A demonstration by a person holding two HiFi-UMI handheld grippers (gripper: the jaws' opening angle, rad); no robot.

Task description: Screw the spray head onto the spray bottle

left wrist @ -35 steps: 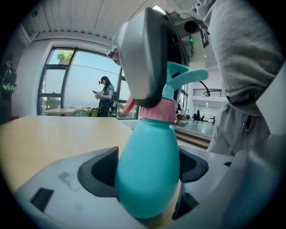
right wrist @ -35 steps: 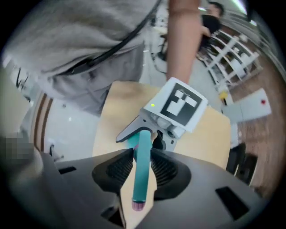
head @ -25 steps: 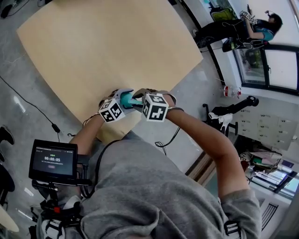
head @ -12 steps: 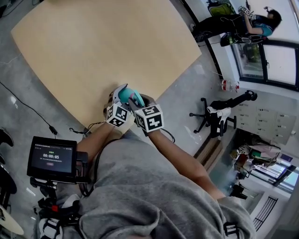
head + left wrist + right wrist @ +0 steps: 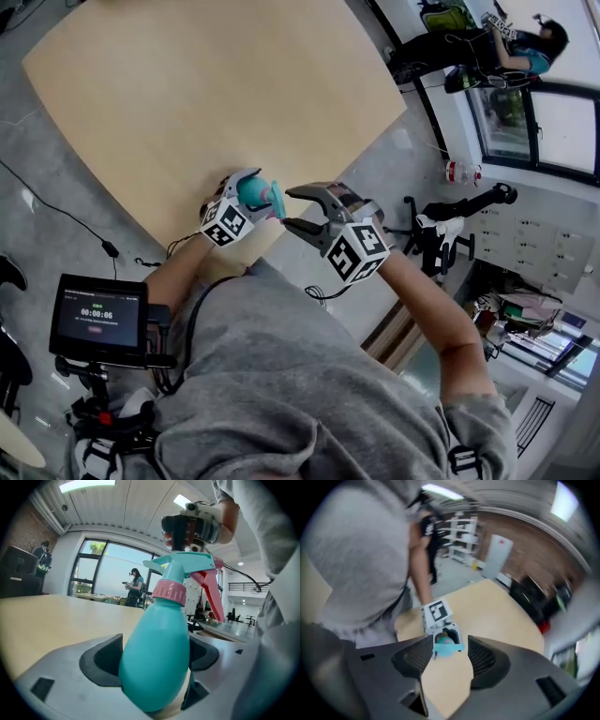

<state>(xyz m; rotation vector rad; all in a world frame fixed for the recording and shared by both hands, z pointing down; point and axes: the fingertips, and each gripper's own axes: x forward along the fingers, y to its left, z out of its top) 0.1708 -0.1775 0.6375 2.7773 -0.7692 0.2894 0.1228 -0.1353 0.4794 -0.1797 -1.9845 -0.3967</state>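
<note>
small monitor (image 5: pixel 97 319), screen timer reading 00:00:06

A pale wooden table (image 5: pixel 187 94) stood on a glossy grey floor (image 5: pixel 375 169), with a black cable (image 5: pixel 56 211) trailing beside it. A black office chair (image 5: pixel 441 234) stood near tall, dark-framed windows (image 5: pixel 562 136) that let in daylight. A strip light (image 5: pixel 86 484) glowed on the white slatted ceiling (image 5: pixel 136 508). One wall (image 5: pixel 35 522) was brick. White shelves (image 5: pixel 464 536) stood farther off.
</note>
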